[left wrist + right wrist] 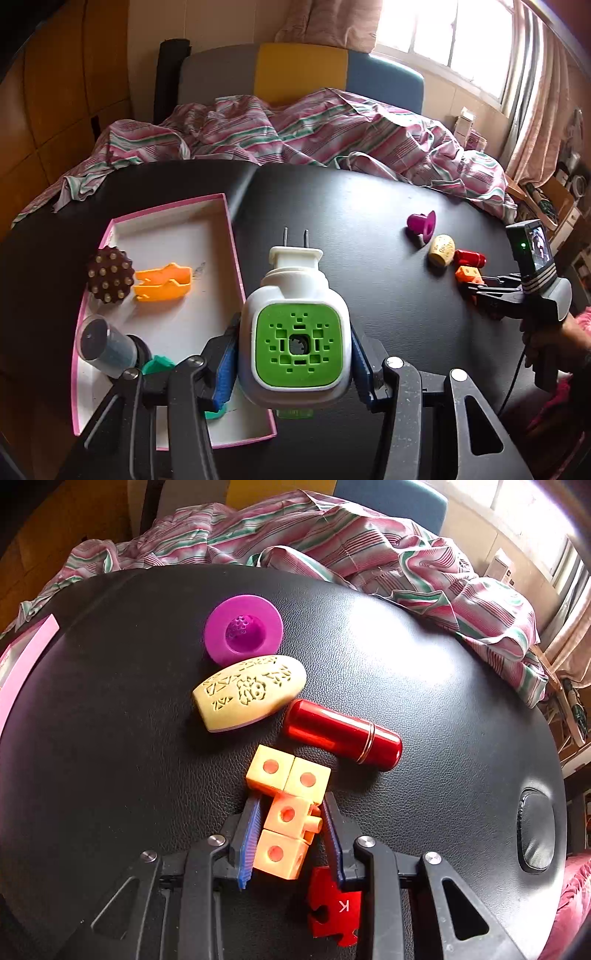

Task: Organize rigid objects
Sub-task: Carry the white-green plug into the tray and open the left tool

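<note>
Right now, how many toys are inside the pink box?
4 show in the pink box: a brown studded disc and orange cutter at the far end, a clear jar and green piece nearer. The left gripper may hide more.

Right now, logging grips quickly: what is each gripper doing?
Left gripper: shut on the white-and-green plug-in device.
Right gripper: shut on the orange cube chain.

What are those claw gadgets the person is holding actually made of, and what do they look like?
Each is a black plastic frame with triangular cut-outs and silver rivets. The left gripper and right gripper carry ribbed blue pads on their fingers. In the left view, the right one shows a grey pistol handle, a small lit screen, a green light and a black cable. A pink sleeve shows.
</note>
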### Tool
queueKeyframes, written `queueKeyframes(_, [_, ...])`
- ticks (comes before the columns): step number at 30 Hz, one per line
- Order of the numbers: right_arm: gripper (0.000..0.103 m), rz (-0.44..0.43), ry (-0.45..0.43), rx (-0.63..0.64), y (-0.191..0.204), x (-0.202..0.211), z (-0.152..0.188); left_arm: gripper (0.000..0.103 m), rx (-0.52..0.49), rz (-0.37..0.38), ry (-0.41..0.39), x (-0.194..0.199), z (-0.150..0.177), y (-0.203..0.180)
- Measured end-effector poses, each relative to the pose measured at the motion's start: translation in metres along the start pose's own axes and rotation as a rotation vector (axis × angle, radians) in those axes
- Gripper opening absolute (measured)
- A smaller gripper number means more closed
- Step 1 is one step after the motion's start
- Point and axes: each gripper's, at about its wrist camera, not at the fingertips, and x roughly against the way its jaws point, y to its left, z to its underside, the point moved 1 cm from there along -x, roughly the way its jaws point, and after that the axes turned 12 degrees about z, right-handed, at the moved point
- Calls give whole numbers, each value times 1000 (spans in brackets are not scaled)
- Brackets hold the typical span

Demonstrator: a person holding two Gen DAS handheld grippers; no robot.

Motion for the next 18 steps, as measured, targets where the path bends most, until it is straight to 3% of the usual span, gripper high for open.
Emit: queueKeyframes(18, [31, 42, -32, 42, 8, 5, 4, 52, 37, -4, 12, 3, 7, 15])
